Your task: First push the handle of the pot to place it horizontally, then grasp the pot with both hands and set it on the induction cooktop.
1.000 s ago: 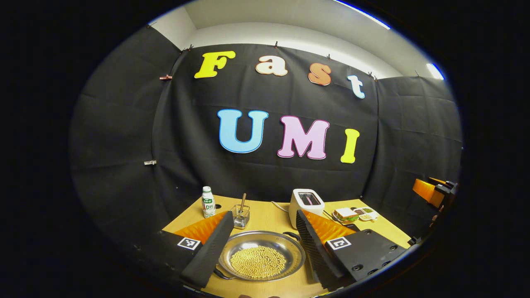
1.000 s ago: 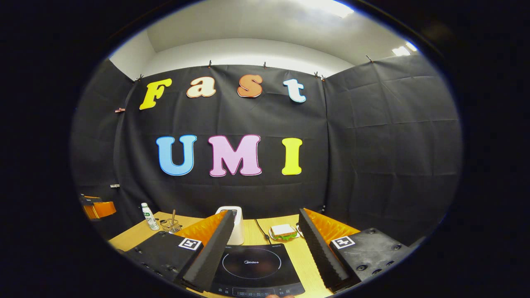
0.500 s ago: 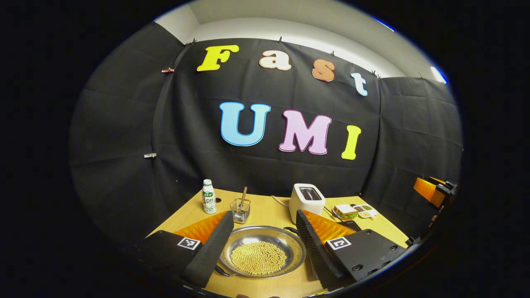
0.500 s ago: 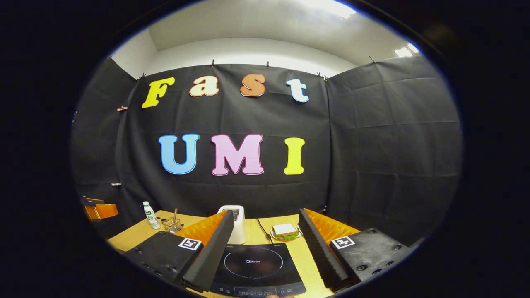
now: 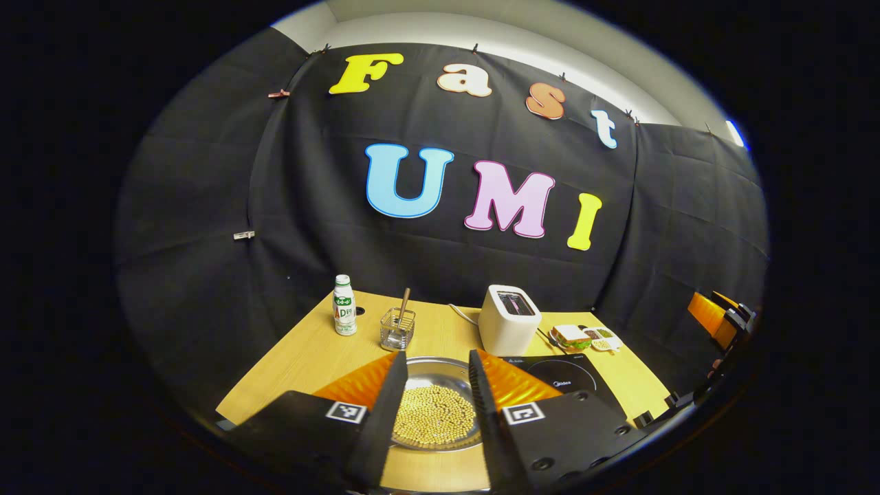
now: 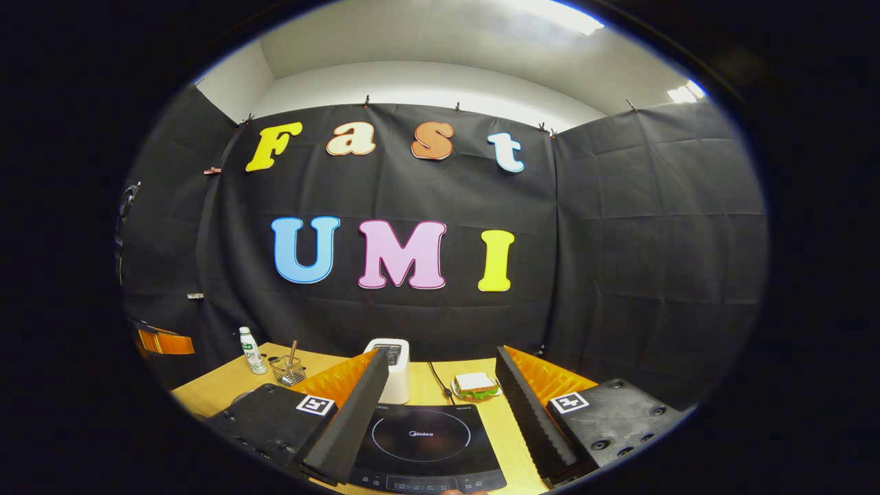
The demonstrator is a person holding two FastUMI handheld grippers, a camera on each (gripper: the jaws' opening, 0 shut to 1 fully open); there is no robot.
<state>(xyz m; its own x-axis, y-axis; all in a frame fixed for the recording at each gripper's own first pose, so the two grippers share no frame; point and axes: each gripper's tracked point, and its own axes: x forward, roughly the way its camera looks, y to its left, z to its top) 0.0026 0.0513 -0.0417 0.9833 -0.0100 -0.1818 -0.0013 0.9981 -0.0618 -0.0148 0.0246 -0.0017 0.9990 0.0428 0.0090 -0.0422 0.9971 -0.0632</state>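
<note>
Below my left gripper sits the shallow steel pot of yellow beans on the wooden table, fingers narrowed but a gap between them, gripping nothing, I judge for nudging a handle. My right gripper hangs wide apart above the black induction cooktop, marking the destination.

— Is it bright in there?
— Yes. Long lamps on the ceiling shine down. The worktop looks warm and well lit.
— Any shiny spots?
— The pot gleams along its rim. The cooktop has a soft sheen.
— Is it blurry?
— No, it's sharp. But the wall above the worktop bends round at the edges.
</note>
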